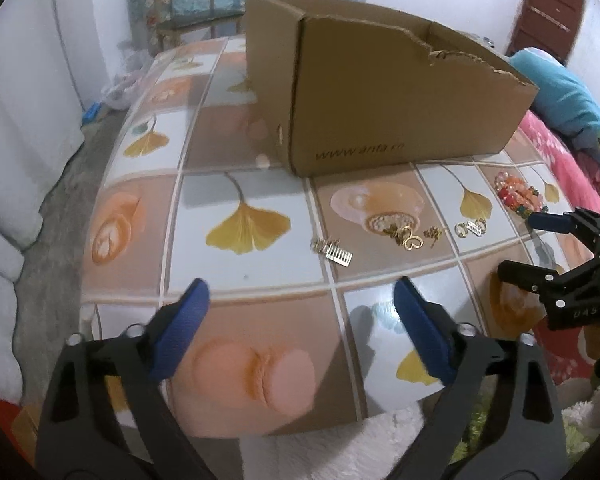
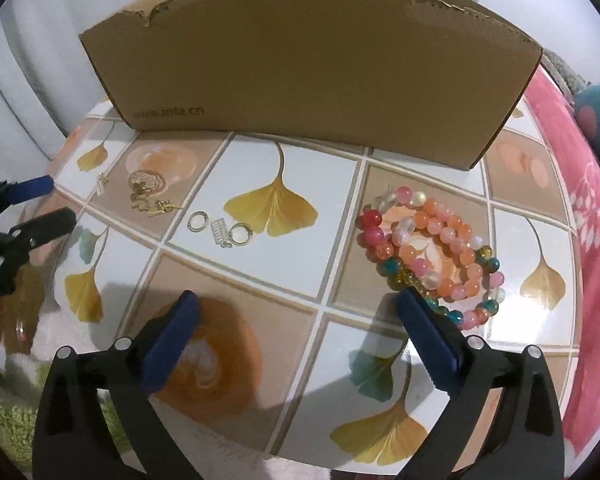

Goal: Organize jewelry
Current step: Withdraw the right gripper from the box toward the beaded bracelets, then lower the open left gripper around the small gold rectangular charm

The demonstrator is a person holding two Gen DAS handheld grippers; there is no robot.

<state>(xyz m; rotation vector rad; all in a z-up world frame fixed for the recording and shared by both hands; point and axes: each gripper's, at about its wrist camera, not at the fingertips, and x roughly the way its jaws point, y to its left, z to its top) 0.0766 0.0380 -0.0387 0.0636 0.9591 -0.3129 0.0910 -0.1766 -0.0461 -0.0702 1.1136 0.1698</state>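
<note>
While both tools gape empty, glossy round bead bracelets (image 2: 432, 256), thin gold trinkets (image 2: 224, 232), corrugated cardboard box (image 2: 308, 68).

Brown cardboard boxes (image 2: 308, 68): one
Heaps of coloured bead bracelets (image 2: 432, 252): one, individual count unclear
Small gold trinkets (image 2: 220, 228): several, exact number unclear
Blue-padded grippers (image 2: 296, 336): two

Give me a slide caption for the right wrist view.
Open right gripper nears beaded bracelets before a cardboard box.

Bracelets (image 2: 432, 256) before box (image 2: 308, 64) (rings (image 2: 220, 229) leftward)
</note>
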